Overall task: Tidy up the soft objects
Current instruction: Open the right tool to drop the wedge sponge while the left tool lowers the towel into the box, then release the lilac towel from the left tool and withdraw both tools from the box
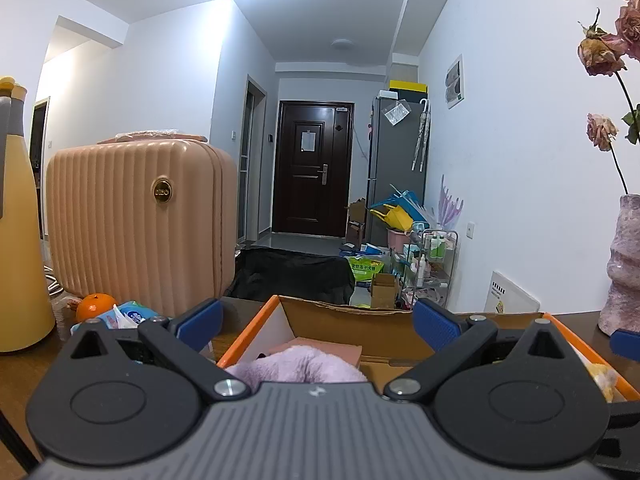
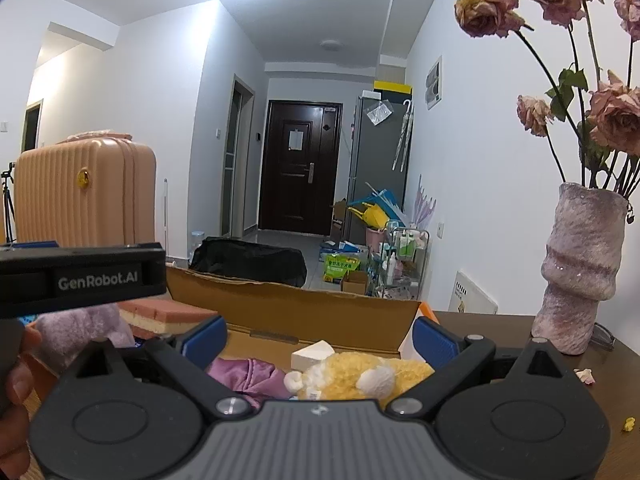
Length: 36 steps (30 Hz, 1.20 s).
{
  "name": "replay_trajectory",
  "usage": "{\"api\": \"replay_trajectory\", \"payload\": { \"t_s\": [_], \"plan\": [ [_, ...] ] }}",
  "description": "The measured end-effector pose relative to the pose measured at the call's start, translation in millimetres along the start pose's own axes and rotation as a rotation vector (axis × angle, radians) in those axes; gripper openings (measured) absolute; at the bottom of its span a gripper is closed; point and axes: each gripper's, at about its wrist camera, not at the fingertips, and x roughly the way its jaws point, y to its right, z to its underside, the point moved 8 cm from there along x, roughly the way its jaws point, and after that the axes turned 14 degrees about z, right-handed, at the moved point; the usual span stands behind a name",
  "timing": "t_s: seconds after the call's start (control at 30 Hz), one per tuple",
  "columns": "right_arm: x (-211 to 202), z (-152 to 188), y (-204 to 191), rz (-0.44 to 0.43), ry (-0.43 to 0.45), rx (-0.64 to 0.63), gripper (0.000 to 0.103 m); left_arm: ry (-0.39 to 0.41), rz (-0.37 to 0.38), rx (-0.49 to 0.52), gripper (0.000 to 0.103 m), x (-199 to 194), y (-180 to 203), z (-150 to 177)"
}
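Soft toys lie in the cardboard box [image 2: 332, 312] beneath both of your hand-held grippers. Your right hand-held gripper [image 2: 320, 338] stands wide open and holds nothing, over the yellow plush [image 2: 360, 374] and a purple cloth [image 2: 248, 372]. Your left hand-held gripper [image 1: 316, 320] is equally spread and empty above the lilac plush [image 1: 296, 366]. A sponge block [image 2: 168, 312] rests against the box's far-left part. Outward on the counter [image 2: 500, 324], a vase of dried roses [image 2: 580, 280] crowds your right; an orange [image 1: 96, 306], a tissue pack [image 1: 132, 316] and a pink suitcase [image 1: 136, 220] stand left.
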Motion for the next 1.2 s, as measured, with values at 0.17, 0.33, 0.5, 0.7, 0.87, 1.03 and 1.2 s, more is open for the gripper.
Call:
{"api": "replay_trajectory", "payload": {
  "t_s": [0.17,0.33,0.5,0.7,0.87,1.03,1.2],
  "plan": [
    [-10.1,-2.2,3.7,0.002,0.019,0.006,0.103,-0.004,-0.007,0.0,0.103,-9.1,-4.3,1.8],
    [-23.4,1.6,5.8,0.002,0.027,-0.002,0.103,-0.012,-0.016,-0.004,0.103,-20.1,-7.8,4.4],
    [-36.4,5.9,8.2,0.002,0.038,-0.012,0.103,-0.016,-0.02,-0.004,0.103,-33.5,-10.9,6.9],
    [-55.2,11.4,12.1,-0.006,0.041,-0.015,0.103,-0.024,-0.023,0.0,0.103,-49.9,-13.6,11.8],
    [-73.0,14.7,16.9,-0.01,0.051,-0.007,0.103,-0.032,-0.025,0.005,0.103,-64.8,-15.7,15.2],
    [-90.3,19.6,21.8,-0.015,0.056,-0.005,0.103,-0.044,-0.025,0.007,0.103,-79.3,-19.0,19.8],
    [-105.0,23.2,26.3,-0.017,0.055,-0.004,0.103,-0.054,-0.017,0.002,0.103,-95.4,-22.3,23.9]
  ]
}}
